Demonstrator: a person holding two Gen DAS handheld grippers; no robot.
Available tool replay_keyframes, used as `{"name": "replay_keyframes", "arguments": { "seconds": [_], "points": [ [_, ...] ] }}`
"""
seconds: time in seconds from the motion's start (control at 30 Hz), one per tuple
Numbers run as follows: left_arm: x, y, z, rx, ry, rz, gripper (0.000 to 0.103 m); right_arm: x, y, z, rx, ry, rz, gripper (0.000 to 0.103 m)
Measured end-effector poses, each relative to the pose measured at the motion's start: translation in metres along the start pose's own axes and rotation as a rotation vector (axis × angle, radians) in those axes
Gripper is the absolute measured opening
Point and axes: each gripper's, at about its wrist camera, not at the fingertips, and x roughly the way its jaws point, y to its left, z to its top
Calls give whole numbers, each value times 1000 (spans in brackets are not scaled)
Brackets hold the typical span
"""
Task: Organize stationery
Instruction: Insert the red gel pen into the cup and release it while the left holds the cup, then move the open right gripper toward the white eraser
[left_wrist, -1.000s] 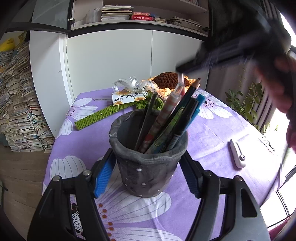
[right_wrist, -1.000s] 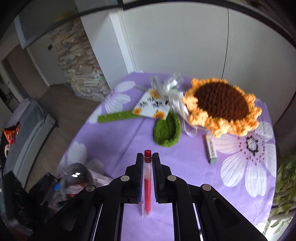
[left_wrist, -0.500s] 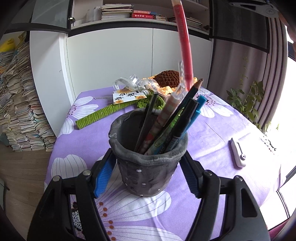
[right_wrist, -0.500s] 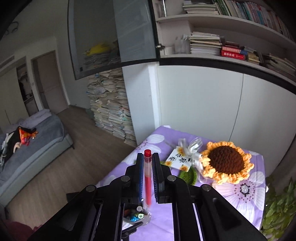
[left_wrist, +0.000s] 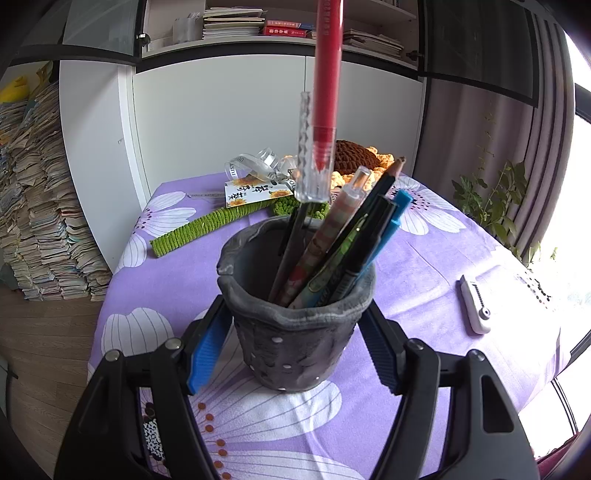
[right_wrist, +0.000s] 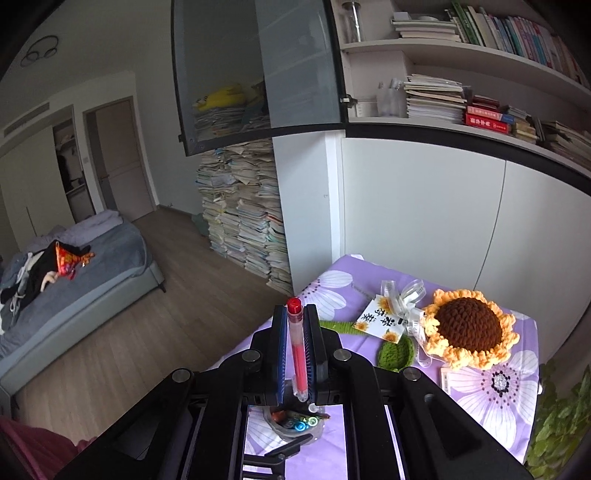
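The left gripper (left_wrist: 295, 339) clamps a grey pen holder (left_wrist: 295, 325) (already holding several pens and a pencil) on the purple floral tablecloth (left_wrist: 443, 280). Directly above the holder hangs a red pen (right_wrist: 297, 350), clear cap down, pinched between the right gripper (right_wrist: 295, 347) fingers.

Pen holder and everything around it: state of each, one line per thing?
pen holder: upright on the table, clamped from both sides
left gripper: shut on the pen holder
red pen: vertical, cap end down, hanging above the pen holder, not in yet
right gripper: shut on the red pen
pens in the holder: leaning right
white eraser: flat on the tablecloth, untouched
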Motion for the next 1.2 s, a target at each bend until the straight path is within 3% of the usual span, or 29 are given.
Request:
{"name": "replay_keyframes", "arguments": {
  "seconds": [0.13, 0.5, 0.63, 0.77, 0.8, 0.83, 0.87, 0.9, 0.93, 1.0, 1.1, 1.2],
  "points": [
    [0, 0, 0, -2, 0, -1, 69, 9, 0, -8, 9, 34, 10, 10],
    [0, 0, 0, -4, 0, 0, 69, 58, -17, -67, 89, 236, 60, 10],
    [0, 1, 0, -4, 0, -2, 70, 52, -22, -66, 96, 247, 97, 10],
    [1, 1, 0, -6, 1, -2, 70, 24, -59, -52, 228, 148, 91, 11],
    [1, 1, 0, -6, 1, -2, 70, 18, -73, -49, 268, 119, 72, 18],
    [1, 1, 0, -7, 1, -2, 70, 16, -86, -48, 293, 103, 36, 36],
    [1, 1, 0, -8, 1, -1, 70, 18, -101, -48, 305, 111, -32, 62],
    [1, 1, 0, -9, 1, -1, 70, 27, -118, -49, 306, 149, -130, 68],
    [1, 0, 0, -9, 1, 0, 70, 40, -135, -54, 291, 205, -230, 69],
    [1, 0, -1, -9, 0, 2, 70, 70, -163, -69, 284, 328, -306, 69],
    [2, 0, -1, -10, 9, 4, 69, 110, -201, -97, 377, 462, -252, 56],
    [2, -2, -2, 1, 16, 9, 69, 131, -219, -111, 395, 485, -260, 55]
  ]
}}
